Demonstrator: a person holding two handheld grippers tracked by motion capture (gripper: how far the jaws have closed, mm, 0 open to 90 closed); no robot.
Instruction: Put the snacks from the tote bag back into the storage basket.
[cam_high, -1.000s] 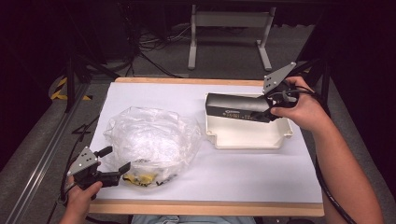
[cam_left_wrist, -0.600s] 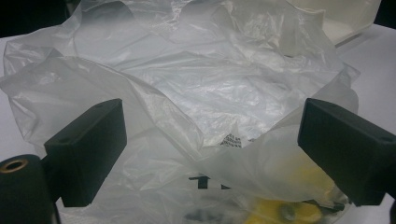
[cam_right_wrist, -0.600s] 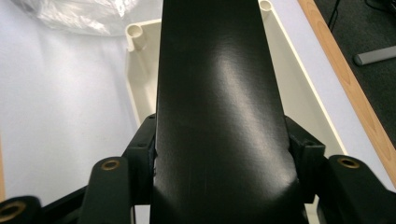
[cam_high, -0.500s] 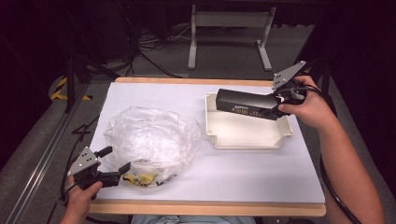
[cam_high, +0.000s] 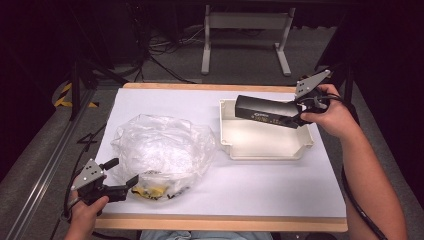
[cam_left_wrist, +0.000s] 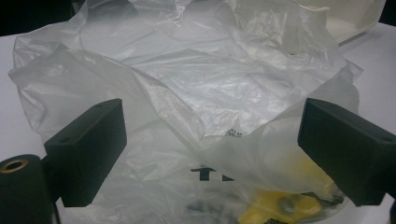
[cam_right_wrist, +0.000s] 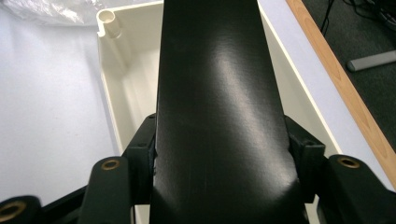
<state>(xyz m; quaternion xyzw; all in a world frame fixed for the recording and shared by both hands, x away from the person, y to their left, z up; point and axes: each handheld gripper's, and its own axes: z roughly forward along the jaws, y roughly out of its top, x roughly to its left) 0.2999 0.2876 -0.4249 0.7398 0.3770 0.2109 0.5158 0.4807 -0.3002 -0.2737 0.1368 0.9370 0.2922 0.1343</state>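
A long black box (cam_high: 267, 111) hangs above the cream tray (cam_high: 300, 149), held at its right end by my right gripper (cam_high: 301, 114), which is shut on it. In the right gripper view the black box (cam_right_wrist: 219, 112) runs up the middle, clamped between both jaws, with the tray's (cam_right_wrist: 111, 74) wall behind it. A crumpled clear plastic bag (cam_high: 162, 150) lies on the left half of the table, with yellow and black contents at its near edge. My left gripper (cam_high: 124, 172) stands open just in front of the bag (cam_left_wrist: 196, 93), its jaws wide apart on either side.
White paper (cam_high: 260, 185) covers the table, with a wooden edge (cam_high: 220, 223) at the front. Beyond the far edge is a dark floor with cables and a metal stand (cam_high: 245, 30). A yellow item (cam_left_wrist: 275, 205) shows through the bag.
The right gripper has carried the black box to the right and away from the person, lifting it higher over the tray. The left gripper has stayed still.
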